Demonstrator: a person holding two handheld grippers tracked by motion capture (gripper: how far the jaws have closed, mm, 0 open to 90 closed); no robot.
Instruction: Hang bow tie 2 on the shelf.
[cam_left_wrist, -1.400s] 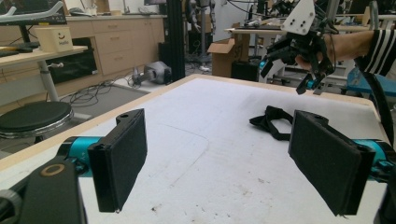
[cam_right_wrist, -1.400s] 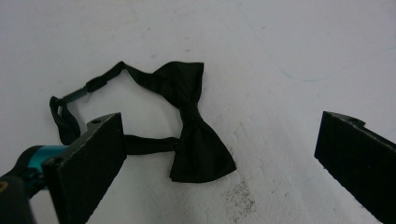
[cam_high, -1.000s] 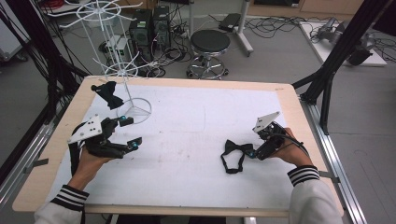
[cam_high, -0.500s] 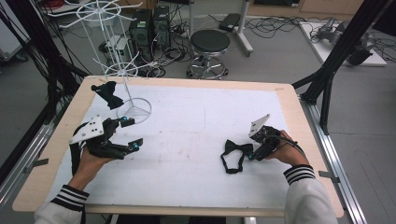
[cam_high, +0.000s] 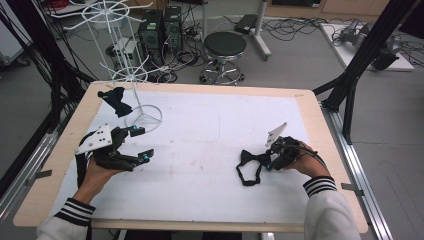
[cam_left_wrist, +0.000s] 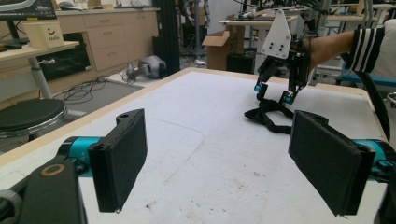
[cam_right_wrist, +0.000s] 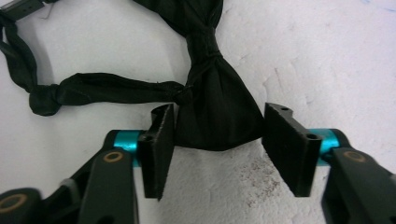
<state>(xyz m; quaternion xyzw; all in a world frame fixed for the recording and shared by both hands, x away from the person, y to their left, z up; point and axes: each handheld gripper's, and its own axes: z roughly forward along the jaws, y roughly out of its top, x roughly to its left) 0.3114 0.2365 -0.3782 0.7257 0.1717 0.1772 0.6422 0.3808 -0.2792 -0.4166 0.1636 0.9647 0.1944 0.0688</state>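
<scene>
1. On the right part of the white tabletop (cam_high: 200, 150), toward its near edge, lies a black fabric bow tie (cam_high: 248, 159) with its thin neck strap looped toward the near edge.
2. The right tongs (cam_high: 270, 161) are lowered onto the bow tie's right wing; in the right gripper view the two black jaws stand apart on either side of that wing (cam_right_wrist: 219, 119), the left pad touching the cloth and the right pad just beside it (not yet clenched).
3. The left tongs (cam_high: 141, 145) hover over the left part of the tabletop, well apart from the bow tie, jaws spread wide and released, with nothing between the pads (cam_left_wrist: 122, 158).
4. A second black bow tie (cam_high: 115, 100) hangs on a white wire display stand (cam_high: 131, 75) at the far left corner, its round base resting on the tabletop.
5. In the left gripper view, the right tongs (cam_left_wrist: 274, 93) show farther off, over the bow tie (cam_left_wrist: 268, 114).
</scene>
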